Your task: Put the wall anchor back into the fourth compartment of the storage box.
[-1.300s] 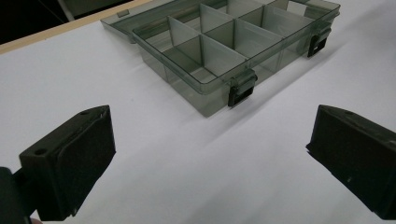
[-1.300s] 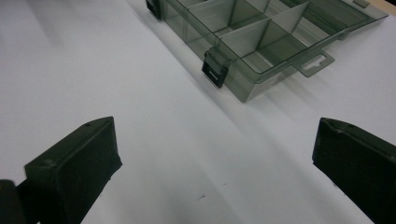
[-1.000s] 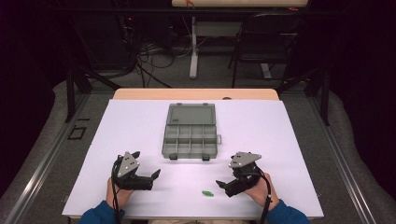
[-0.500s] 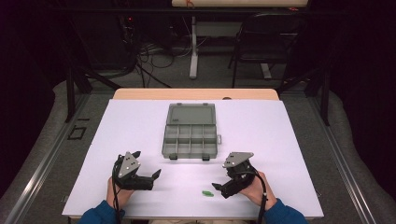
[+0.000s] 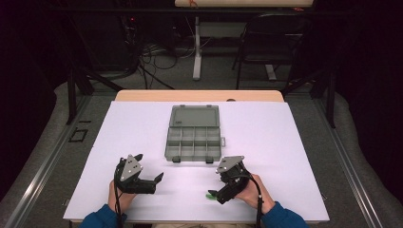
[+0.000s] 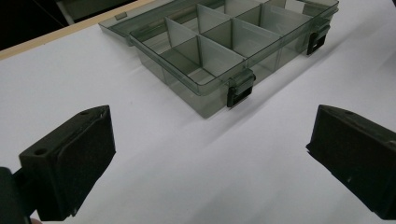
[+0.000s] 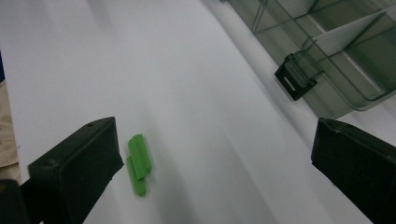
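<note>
A small green piece (image 5: 209, 195) lies on the white table near the front edge; in the right gripper view the green piece (image 7: 139, 163) rests just inside the left jaw. My right gripper (image 5: 216, 183) (image 7: 210, 163) is open and low over the table, its jaws on either side of the piece without touching it. A clear grey compartment box (image 5: 194, 137) (image 6: 224, 51) (image 7: 336, 60) stands mid-table, lid flat behind it, compartments empty. My left gripper (image 5: 149, 167) (image 6: 210, 158) is open, holds nothing, and faces the box's front latches.
The white table top (image 5: 285, 142) spreads wide to the left and right of the box. Black latches (image 6: 240, 88) stick out from the box's front wall. Beyond the table's far edge are a chair, cables and a dark floor.
My right gripper has moved left and forward toward the green piece and turned over it. The left gripper has barely shifted.
</note>
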A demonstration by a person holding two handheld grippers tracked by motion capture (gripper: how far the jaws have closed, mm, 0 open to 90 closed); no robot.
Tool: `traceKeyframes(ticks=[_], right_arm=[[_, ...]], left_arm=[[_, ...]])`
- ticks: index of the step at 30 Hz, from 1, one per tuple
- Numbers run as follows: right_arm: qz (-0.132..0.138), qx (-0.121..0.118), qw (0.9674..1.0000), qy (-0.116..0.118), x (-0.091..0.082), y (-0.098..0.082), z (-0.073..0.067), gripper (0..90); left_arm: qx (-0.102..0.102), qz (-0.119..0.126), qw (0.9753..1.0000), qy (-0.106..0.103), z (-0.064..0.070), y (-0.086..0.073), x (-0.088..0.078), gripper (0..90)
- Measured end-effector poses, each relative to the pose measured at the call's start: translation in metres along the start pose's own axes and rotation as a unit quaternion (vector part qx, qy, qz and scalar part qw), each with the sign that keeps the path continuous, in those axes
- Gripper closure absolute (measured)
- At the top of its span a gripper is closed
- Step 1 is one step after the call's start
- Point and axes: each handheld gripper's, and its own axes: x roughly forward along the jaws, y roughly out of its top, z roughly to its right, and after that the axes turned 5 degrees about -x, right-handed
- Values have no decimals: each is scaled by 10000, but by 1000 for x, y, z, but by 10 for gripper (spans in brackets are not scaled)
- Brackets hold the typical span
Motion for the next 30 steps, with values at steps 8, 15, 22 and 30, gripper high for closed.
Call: traceKeyframes(ticks=[8, 15, 22, 30], right_arm=[[-114, -105, 9998, 125, 8, 1, -6, 153], [-174, -174, 9992, 321, 11, 1, -14, 342], [-246, -296, 9969, 681, 14, 0, -22, 639], [-265, -234, 9965, 754, 14, -2, -24, 796]], left_arm=[[32, 0, 10000, -7, 0, 0, 1, 0], [48, -2, 10000, -10, 1, 1, 0, 0], [31, 14, 10000, -3, 0, 1, -1, 0], [36, 16, 10000, -11, 0, 1, -1, 0]])
